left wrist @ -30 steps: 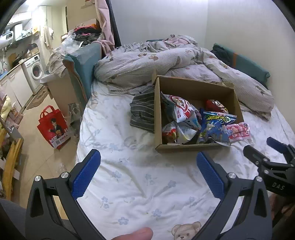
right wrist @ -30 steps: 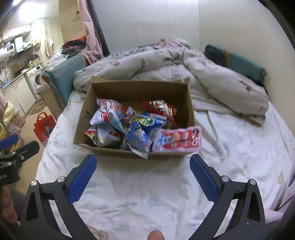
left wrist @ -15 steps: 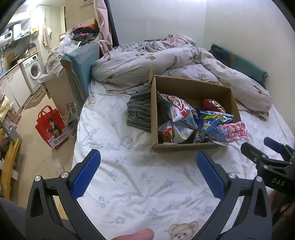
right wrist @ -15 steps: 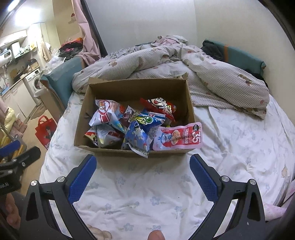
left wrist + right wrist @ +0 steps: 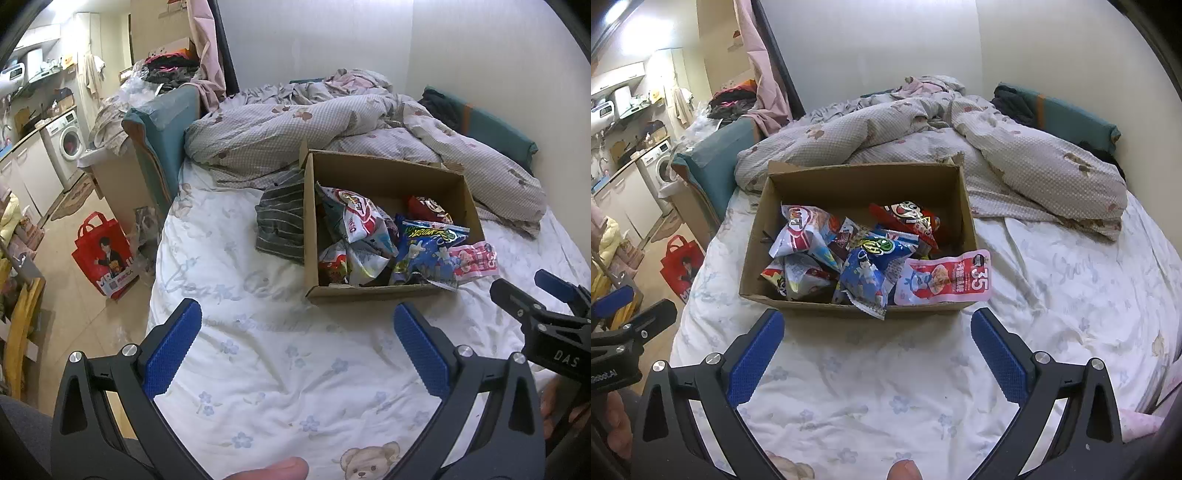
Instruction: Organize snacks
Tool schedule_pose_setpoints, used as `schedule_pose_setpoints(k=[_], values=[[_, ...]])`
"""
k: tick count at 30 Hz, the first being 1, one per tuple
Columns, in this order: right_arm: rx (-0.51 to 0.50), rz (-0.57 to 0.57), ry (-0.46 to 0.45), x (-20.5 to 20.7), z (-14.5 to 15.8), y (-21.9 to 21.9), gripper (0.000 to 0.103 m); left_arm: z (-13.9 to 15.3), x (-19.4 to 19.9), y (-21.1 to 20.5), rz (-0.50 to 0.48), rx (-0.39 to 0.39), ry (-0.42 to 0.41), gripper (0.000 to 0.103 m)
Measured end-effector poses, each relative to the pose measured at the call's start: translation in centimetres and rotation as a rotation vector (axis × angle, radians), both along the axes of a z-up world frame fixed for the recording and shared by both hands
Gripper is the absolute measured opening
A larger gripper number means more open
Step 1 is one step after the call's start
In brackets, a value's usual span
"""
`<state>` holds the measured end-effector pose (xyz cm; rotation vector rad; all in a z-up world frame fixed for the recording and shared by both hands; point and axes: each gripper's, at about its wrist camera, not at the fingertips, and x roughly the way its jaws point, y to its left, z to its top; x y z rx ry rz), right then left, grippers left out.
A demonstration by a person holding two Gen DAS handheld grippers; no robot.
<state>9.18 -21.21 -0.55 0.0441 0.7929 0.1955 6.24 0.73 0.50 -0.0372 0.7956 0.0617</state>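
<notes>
A brown cardboard box (image 5: 768,214) sits on the bed and holds several snack bags. It also shows in the left wrist view (image 5: 312,229). A pink packet (image 5: 945,278) hangs over its near right rim. A blue bag (image 5: 866,271) and a red bag (image 5: 912,218) lie inside. My left gripper (image 5: 297,343) is open and empty, above the sheet short of the box. My right gripper (image 5: 877,349) is open and empty, just in front of the box.
A rumpled quilt (image 5: 1015,155) lies behind the box. A striped grey cloth (image 5: 282,221) lies left of the box. The bed's left edge drops to the floor, where a red bag (image 5: 105,254) stands. The white flowered sheet (image 5: 1071,288) spreads right of the box.
Both grippers have drawn back a little from the box, which now sits slightly farther off. Both stay open and empty.
</notes>
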Motion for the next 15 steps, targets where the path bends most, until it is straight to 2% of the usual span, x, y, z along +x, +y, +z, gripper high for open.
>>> schedule_pose_setpoints(k=[15], values=[[0.015,-0.024,-0.018,-0.12,0.35,-0.49,0.103,0.04,0.06,0.12,0.018,0.003,-0.002,0.102]])
